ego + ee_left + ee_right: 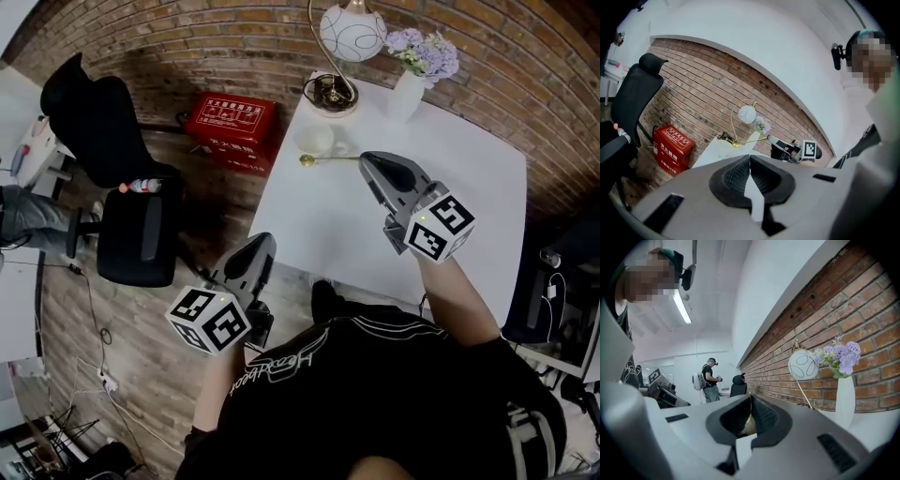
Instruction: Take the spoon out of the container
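**A:** Where is the spoon (323, 159)?

**B:** It's out of the cup (314, 141), lying level just beside it on the near side. The right gripper (366, 161) is clamped on the handle's end. The left gripper (264, 241) is closed on nothing, well away from the cup and off the worktop (319, 225).

**A:** What could go wrong?

**B:** I think that thin handle could swivel or slip, since it's pinched so far out. A swing towards the cup might also knock it.

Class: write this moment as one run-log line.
right gripper: shut on spoon | spoon: outside cup, beside it | left gripper: shut, empty
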`<action>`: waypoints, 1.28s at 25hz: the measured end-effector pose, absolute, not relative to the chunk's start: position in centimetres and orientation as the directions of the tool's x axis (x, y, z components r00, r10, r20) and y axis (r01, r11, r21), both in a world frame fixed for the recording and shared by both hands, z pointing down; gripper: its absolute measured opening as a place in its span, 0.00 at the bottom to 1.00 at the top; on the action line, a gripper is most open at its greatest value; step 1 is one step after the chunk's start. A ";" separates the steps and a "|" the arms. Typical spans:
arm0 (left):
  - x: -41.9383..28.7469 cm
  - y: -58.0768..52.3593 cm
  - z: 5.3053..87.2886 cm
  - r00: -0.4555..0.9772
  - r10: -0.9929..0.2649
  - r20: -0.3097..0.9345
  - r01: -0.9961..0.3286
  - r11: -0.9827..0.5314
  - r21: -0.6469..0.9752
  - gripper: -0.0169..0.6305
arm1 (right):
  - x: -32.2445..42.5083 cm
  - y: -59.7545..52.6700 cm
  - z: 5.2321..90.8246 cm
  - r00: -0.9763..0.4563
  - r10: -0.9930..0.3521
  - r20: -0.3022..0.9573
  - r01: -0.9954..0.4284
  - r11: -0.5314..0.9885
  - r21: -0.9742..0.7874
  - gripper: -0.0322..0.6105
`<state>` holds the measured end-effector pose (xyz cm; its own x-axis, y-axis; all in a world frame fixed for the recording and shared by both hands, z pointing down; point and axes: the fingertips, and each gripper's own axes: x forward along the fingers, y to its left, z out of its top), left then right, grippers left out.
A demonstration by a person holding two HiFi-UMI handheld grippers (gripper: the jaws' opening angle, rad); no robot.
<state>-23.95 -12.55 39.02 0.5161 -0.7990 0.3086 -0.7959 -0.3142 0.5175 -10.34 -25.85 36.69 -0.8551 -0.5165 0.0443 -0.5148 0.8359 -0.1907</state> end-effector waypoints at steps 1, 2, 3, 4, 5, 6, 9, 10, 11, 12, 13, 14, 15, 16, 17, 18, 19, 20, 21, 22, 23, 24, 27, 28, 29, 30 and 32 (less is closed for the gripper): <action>-23.8 -12.2 38.6 0.517 -0.802 0.300 -0.796 -0.321 0.514 0.03 | -10.1 -25.2 36.4 -0.857 -0.514 0.040 -0.512 0.837 -0.194 0.05; -23.5 -11.9 38.2 0.517 -0.804 0.292 -0.796 -0.327 0.510 0.03 | -9.9 -24.6 36.2 -0.858 -0.512 0.037 -0.508 0.838 -0.200 0.05; -23.3 -11.6 37.9 0.518 -0.806 0.285 -0.796 -0.333 0.505 0.03 | -9.7 -24.0 36.0 -0.860 -0.509 0.034 -0.505 0.838 -0.206 0.05; -23.0 -11.3 37.5 0.519 -0.808 0.280 -0.797 -0.339 0.500 0.03 | -9.5 -23.3 35.7 -0.861 -0.507 0.031 -0.502 0.839 -0.209 0.05; -22.8 -10.9 37.2 0.520 -0.809 0.275 -0.797 -0.344 0.496 0.03 | -9.2 -22.7 35.5 -0.861 -0.507 0.031 -0.502 0.840 -0.207 0.05; -22.6 -10.5 36.9 0.521 -0.810 0.270 -0.797 -0.348 0.493 0.03 | -8.9 -22.1 35.4 -0.862 -0.507 0.031 -0.501 0.840 -0.205 0.05; -22.1 -9.4 36.3 0.521 -0.814 0.255 -0.796 -0.356 0.490 0.03 | -8.3 -20.2 35.2 -0.866 -0.498 0.028 -0.491 0.841 -0.228 0.05; -22.1 -9.1 36.2 0.520 -0.817 0.250 -0.795 -0.357 0.490 0.03 | -8.2 -19.6 35.2 -0.869 -0.494 0.027 -0.485 0.841 -0.238 0.05; -22.0 -8.8 36.1 0.519 -0.819 0.245 -0.796 -0.358 0.489 0.03 | -8.1 -19.0 35.2 -0.871 -0.490 0.026 -0.481 0.842 -0.244 0.05; -21.8 -8.6 36.0 0.519 -0.820 0.242 -0.796 -0.359 0.488 0.03 | -7.9 -18.5 35.2 -0.873 -0.487 0.026 -0.478 0.843 -0.247 0.05; -21.7 -8.4 36.0 0.519 -0.820 0.240 -0.795 -0.360 0.489 0.03 | -7.7 -18.0 35.2 -0.874 -0.485 0.027 -0.476 0.844 -0.248 0.05; -21.5 -8.2 36.0 0.520 -0.820 0.239 -0.794 -0.360 0.490 0.03 | -7.5 -17.6 35.3 -0.875 -0.484 0.027 -0.475 0.844 -0.249 0.05; -21.3 -8.0 36.0 0.521 -0.820 0.238 -0.793 -0.362 0.489 0.03 | -7.4 -17.3 35.3 -0.875 -0.483 0.029 -0.475 0.844 -0.249 0.05; -21.2 -7.9 35.9 0.523 -0.818 0.238 -0.793 -0.365 0.487 0.03 | -7.2 -17.0 35.4 -0.875 -0.484 0.030 -0.475 0.844 -0.249 0.05; -21.0 -7.8 35.9 0.525 -0.817 0.239 -0.793 -0.368 0.485 0.03 | -7.1 -16.9 35.4 -0.874 -0.484 0.032 -0.476 0.843 -0.249 0.05; -20.9 -7.8 35.8 0.527 -0.816 0.239 -0.793 -0.371 0.483 0.03 | -7.0 -16.7 35.5 -0.874 -0.486 0.034 -0.478 0.843 -0.248 0.05; -20.8 -7.7 35.8 0.528 -0.814 0.240 -0.793 -0.372 0.481 0.03 | -6.9 -16.6 35.6 -0.872 -0.488 0.034 -0.480 0.841 -0.250 0.05; -20.7 -7.7 35.8 0.529 -0.814 0.241 -0.793 -0.374 0.481 0.03 | -6.8 -16.6 35.6 -0.871 -0.490 0.033 -0.481 0.838 -0.256 0.05; -20.6 -7.6 35.8 0.530 -0.813 0.241 -0.793 -0.374 0.481 0.03 | -6.7 -16.6 35.6 -0.870 -0.493 0.032 -0.483 0.835 -0.264 0.05; -20.5 -7.6 35.9 0.531 -0.812 0.242 -0.793 -0.374 0.481 0.03 | -6.5 -16.6 35.7 -0.868 -0.495 0.031 -0.484 0.832 -0.272 0.05; -20.5 -7.5 35.9 0.531 -0.812 0.243 -0.793 -0.374 0.481 0.03 | -6.4 -16.6 35.7 -0.867 -0.498 0.032 -0.486 0.829 -0.278 0.05; -20.4 -7.5 35.9 0.530 -0.812 0.244 -0.793 -0.374 0.481 0.03 | -6.2 -16.6 35.8 -0.866 -0.499 0.033 -0.488 0.827 -0.280 0.05; -20.3 -7.6 35.9 0.531 -0.812 0.244 -0.793 -0.374 0.481 0.03 | -6.1 -16.7 35.9 -0.866 -0.500 0.035 -0.489 0.827 -0.279 0.05; -20.2 -7.6 35.9 0.531 -0.812 0.244 -0.793 -0.374 0.481 0.03 | -6.0 -16.7 36.0 -0.866 -0.499 0.037 -0.489 0.826 -0.279 0.05; -20.1 -7.6 36.0 0.531 -0.812 0.244 -0.793 -0.374 0.481 0.03 | -6.0 -16.7 36.0 -0.865 -0.500 0.040 -0.490 0.826 -0.278 0.05; -20.1 -7.7 36.1 0.531 -0.812 0.244 -0.793 -0.374 0.481 0.03 | -5.9 -16.8 36.1 -0.865 -0.501 0.041 -0.491 0.825 -0.278 0.05; -20.0 -7.7 36.2 0.532 -0.811 0.244 -0.793 -0.375 0.481 0.03 | -5.8 -16.9 36.1 -0.863 -0.503 0.036 -0.492 0.824 -0.279 0.05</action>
<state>-20.00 -7.73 36.16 0.5320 -0.8109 0.2439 -0.7925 -0.3754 0.4806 -5.85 -16.92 36.06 -0.8633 -0.5034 0.0355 -0.4923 0.8244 -0.2793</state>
